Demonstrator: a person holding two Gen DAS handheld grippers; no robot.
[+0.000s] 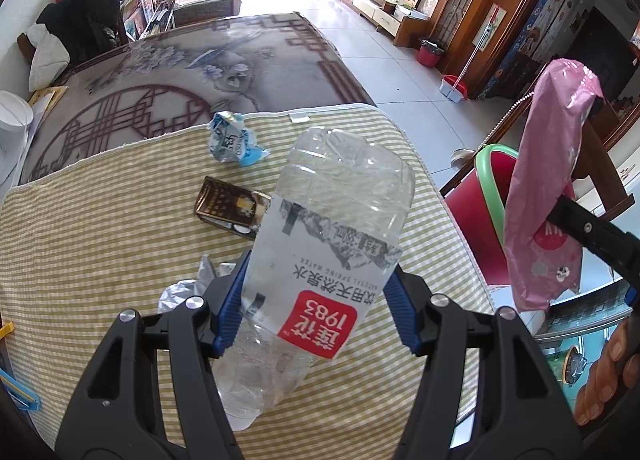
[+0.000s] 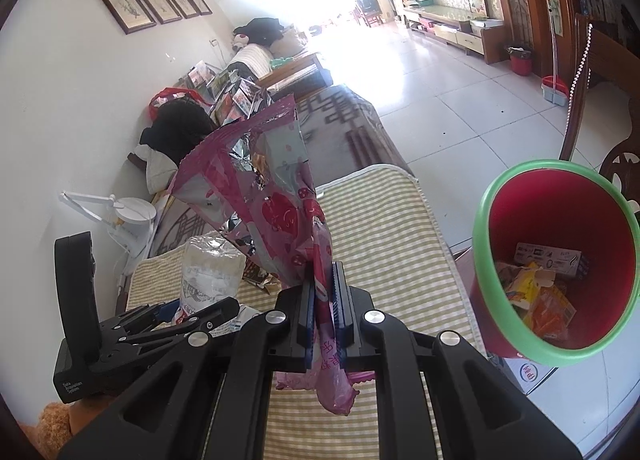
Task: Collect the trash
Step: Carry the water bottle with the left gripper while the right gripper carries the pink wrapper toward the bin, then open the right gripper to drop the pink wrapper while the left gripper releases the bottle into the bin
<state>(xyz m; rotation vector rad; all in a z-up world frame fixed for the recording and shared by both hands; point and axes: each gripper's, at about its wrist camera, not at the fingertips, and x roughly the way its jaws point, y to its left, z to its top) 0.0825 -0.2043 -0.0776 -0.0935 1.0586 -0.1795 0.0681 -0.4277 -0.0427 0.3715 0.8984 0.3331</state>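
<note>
- The left tool (image 1: 316, 300) pinches a clear plastic bottle (image 1: 320, 244) between its blue pads. The bottle has a white label with a red patch, and its bottom points up and away from the camera.
- The right tool (image 2: 323, 292) is pressed together on a pink snack bag (image 2: 260, 188). The bag stands up above the pads, and a short crumpled end hangs below them.
- In the left wrist view, the pink snack bag (image 1: 548, 188) shows at 3 o'clock, with the red bin (image 1: 480, 220) just beside it.
- In the right wrist view, the red bin with a green rim (image 2: 484, 220) sits at 3 o'clock, off the edge of the worktop (image 2: 384, 220). Boxes and wrappers lie inside it.
- The worktop has a yellow and white striped cloth (image 1: 100, 240).
- More trash lies on the cloth: a crumpled blue and white wrapper (image 1: 234, 140) at 11 o'clock, a small dark brown box (image 1: 230, 206) near the middle, and a silver wrapper (image 1: 184, 288) at 8 o'clock, just beside the left tool.
- A person's fingers (image 1: 608, 372) show at 4 o'clock in the left wrist view.
</note>
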